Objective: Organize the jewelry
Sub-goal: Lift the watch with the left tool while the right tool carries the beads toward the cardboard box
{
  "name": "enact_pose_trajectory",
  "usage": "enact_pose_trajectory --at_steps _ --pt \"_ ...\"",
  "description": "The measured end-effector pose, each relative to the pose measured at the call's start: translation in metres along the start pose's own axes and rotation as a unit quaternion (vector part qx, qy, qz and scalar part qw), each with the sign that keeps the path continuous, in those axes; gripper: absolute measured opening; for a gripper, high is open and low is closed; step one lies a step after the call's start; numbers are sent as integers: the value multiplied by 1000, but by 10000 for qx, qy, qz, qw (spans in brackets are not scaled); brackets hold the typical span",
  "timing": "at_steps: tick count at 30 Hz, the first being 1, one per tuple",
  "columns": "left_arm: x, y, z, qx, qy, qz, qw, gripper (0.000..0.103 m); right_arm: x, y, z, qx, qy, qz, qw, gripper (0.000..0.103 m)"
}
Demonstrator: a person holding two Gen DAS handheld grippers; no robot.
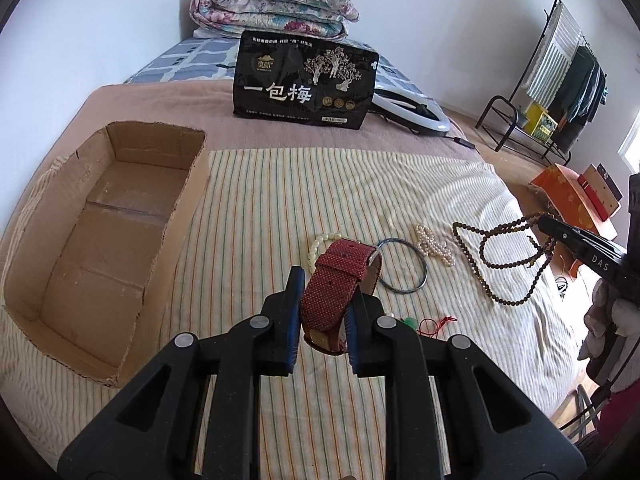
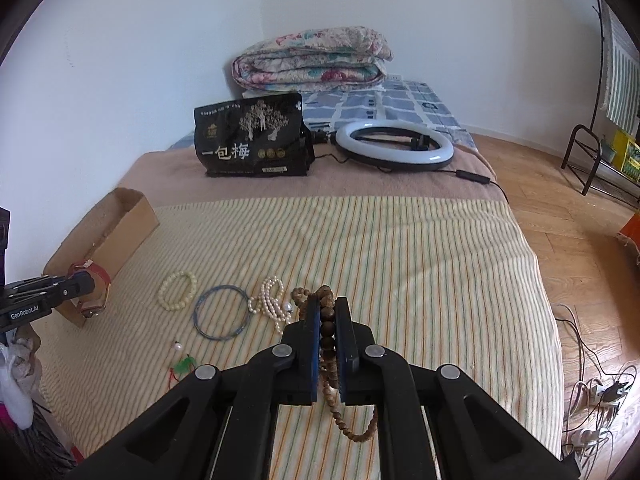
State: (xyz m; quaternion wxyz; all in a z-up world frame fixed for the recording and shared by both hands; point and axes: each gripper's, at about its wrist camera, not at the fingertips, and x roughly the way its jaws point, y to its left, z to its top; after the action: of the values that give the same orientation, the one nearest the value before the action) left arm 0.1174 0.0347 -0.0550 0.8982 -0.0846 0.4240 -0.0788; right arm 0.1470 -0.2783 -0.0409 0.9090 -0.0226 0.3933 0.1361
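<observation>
So the left claw [image 1: 322, 312] is clamped on the red watch strap [image 1: 334, 284], held up over the striped bed sheet [image 1: 280, 208], cardboard box [image 1: 100, 240] to its left. Right claw [image 2: 328, 332] is pinched tight on the brown bead string [image 2: 327, 328], which dangles below. Pearl strand [image 2: 272, 304] and blue bangle [image 2: 220, 312] lie on the sheet.

From my left wrist camera, the cardboard box [image 1: 100, 240] sits on the bed at nine o'clock. The snack bag [image 1: 304, 80] stands at twelve, with the folded quilt [image 1: 272, 8] behind it. The bangle [image 1: 402, 266] lies just past the strap [image 1: 336, 288] between my left gripper [image 1: 322, 320] pads, the pearl strand [image 1: 434, 246] at two, the bead necklace [image 1: 508, 260] further right.
</observation>
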Motion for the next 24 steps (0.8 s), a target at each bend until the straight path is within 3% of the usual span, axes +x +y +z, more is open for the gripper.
enact_pose_trajectory --at_steps 14,24 --pt "-52 27 26 -167 -534 99 9984 17 -50 47 39 -100 -732 114 9972 4" --pt "-84 62 37 -384 -829 263 9955 17 -71 104 72 -234 -1088 596 9920 4"
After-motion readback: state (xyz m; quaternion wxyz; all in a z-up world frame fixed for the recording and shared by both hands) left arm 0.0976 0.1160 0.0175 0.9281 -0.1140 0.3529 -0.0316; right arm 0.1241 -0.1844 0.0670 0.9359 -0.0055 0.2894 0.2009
